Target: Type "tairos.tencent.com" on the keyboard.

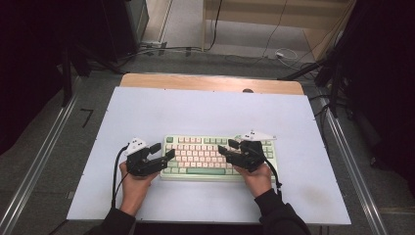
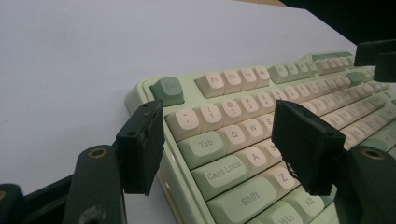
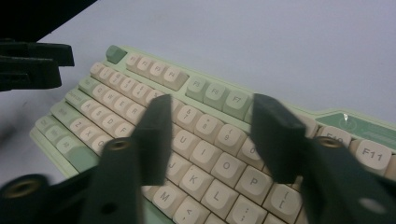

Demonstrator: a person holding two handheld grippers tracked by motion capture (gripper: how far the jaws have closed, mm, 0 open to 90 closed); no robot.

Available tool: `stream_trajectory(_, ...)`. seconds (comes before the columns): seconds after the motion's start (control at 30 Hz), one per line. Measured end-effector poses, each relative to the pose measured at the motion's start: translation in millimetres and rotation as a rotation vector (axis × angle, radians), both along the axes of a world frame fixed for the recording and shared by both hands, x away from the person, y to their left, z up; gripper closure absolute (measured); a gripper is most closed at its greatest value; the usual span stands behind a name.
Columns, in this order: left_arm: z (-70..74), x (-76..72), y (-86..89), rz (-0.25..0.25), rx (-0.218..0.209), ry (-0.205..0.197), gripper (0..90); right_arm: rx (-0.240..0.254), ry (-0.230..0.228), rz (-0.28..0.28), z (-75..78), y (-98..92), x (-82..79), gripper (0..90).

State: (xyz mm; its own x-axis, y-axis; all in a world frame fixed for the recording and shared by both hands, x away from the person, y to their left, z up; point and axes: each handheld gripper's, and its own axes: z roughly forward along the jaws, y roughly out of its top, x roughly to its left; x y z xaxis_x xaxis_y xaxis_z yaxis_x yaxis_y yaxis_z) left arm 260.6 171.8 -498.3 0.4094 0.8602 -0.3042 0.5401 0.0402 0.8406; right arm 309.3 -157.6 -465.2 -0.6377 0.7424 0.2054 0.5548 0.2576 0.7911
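A mint-green keyboard (image 1: 200, 152) with cream keys lies on the white sheet, near the front of the table. My left gripper (image 1: 165, 150) hovers at the keyboard's left end, jaws open and empty. In the left gripper view its jaws (image 2: 219, 126) straddle the left edge of the keyboard (image 2: 243, 77), over the Tab and Caps Lock keys. My right gripper (image 1: 225, 146) hangs over the right half, open with nothing held. In the right gripper view its jaws (image 3: 212, 109) frame the keyboard's (image 3: 116, 84) letter and number keys. The left gripper's jaws (image 3: 32, 65) appear at top left.
The white sheet (image 1: 210, 107) covers the table, with a wooden strip (image 1: 210, 82) along the far edge. Metal rails (image 1: 350, 156) run along both sides. Cables (image 1: 274, 51) lie on the floor beyond. The right gripper's jaws (image 2: 376, 60) show at top right.
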Motion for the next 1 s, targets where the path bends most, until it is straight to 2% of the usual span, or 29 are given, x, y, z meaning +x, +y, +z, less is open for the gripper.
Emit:
stream_trajectory(0.13,0.3,0.1,-0.1,0.001,-0.003,0.001,34.9,0.005,-0.015,-0.005,1.9,-2.2,0.0,27.9)
stream_trajectory(0.27,1.2,0.3,0.2,0.003,-0.005,0.002,34.8,0.004,-0.014,-0.022,1.6,-3.1,-0.1,21.1)
stream_trajectory(0.33,1.4,0.6,-0.4,0.0,-0.006,0.0,34.9,0.005,-0.004,-0.008,1.1,-3.5,0.3,14.2)
stream_trajectory(0.5,4.4,-0.2,-2.9,-0.008,-0.008,-0.004,34.8,0.017,0.002,0.007,2.2,-3.4,-1.4,9.5)
stream_trajectory(0.6,5.4,0.6,-4.7,-0.009,-0.006,-0.006,34.6,0.019,0.028,0.011,0.9,-3.9,-0.5,8.5)
stream_trajectory(0.73,6.2,1.6,-7.7,-0.01,0.003,-0.001,33.2,0.021,0.039,-0.014,2.1,-6.4,0.8,8.6)
stream_trajectory(1.0,10.0,5.1,-15.0,-0.004,0.022,-0.001,27.2,0.007,0.03,-0.027,2.6,-10.7,-0.3,8.9)
